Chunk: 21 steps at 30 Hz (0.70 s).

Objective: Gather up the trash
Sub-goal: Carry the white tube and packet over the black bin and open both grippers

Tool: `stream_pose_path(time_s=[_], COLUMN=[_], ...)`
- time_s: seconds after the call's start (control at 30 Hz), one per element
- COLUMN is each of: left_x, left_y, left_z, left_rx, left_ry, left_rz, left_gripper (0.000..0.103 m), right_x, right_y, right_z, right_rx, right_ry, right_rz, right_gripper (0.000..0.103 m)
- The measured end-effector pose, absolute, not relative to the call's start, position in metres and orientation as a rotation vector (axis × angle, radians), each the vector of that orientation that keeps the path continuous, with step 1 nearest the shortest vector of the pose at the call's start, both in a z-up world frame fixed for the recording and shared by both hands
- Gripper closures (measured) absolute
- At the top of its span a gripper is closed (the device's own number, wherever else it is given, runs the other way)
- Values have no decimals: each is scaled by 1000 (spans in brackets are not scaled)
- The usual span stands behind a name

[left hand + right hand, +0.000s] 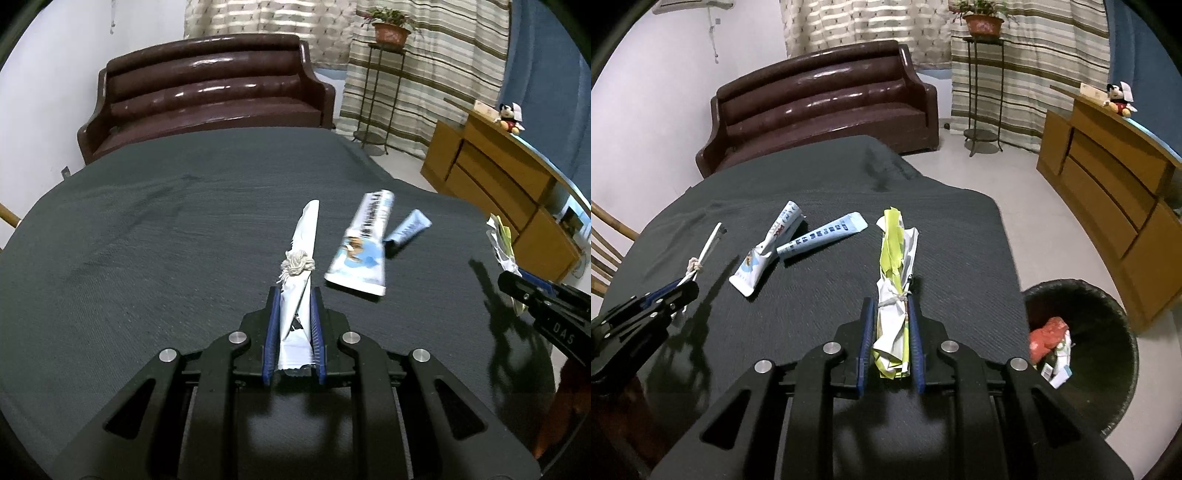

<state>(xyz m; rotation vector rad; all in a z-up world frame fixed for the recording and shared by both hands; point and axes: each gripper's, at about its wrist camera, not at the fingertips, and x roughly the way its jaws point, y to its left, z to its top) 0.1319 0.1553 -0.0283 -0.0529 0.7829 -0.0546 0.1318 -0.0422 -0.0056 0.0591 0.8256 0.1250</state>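
My left gripper (295, 295) is shut on a white rolled wrapper (304, 236) tied with string, which sticks out forward over the dark-clothed table (147, 240). My right gripper (890, 301) is shut on a yellow and white paper bundle (895, 251), also tied with string. Two toothpaste tubes lie on the cloth between the grippers: a large white one (768, 251) and a smaller blue one (822, 238). In the left wrist view they are the large tube (364, 243) and the small tube (408, 229). A black bin (1082, 354) stands on the floor beside the table's right edge, with red and white trash inside.
A brown leather sofa (827, 103) stands behind the table. A wooden cabinet (1108, 192) lines the right wall, with a metal plant stand (984, 92) by the curtain. A wooden chair (605, 251) is at the table's left edge.
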Motion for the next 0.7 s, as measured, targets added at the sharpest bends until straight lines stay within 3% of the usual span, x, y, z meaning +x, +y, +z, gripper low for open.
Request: stream_pose_path(time_s=[0.7], left_x=[91], left_y=[30], left_z=[-14], left_rx=[38], left_ry=[723], left_rz=[-239], left_gripper=[87], right_x=[77], right_y=[-133], right_z=[-1], right_rx=[84], right_ry=[774], right_rz=[-25], right_gripper=[84])
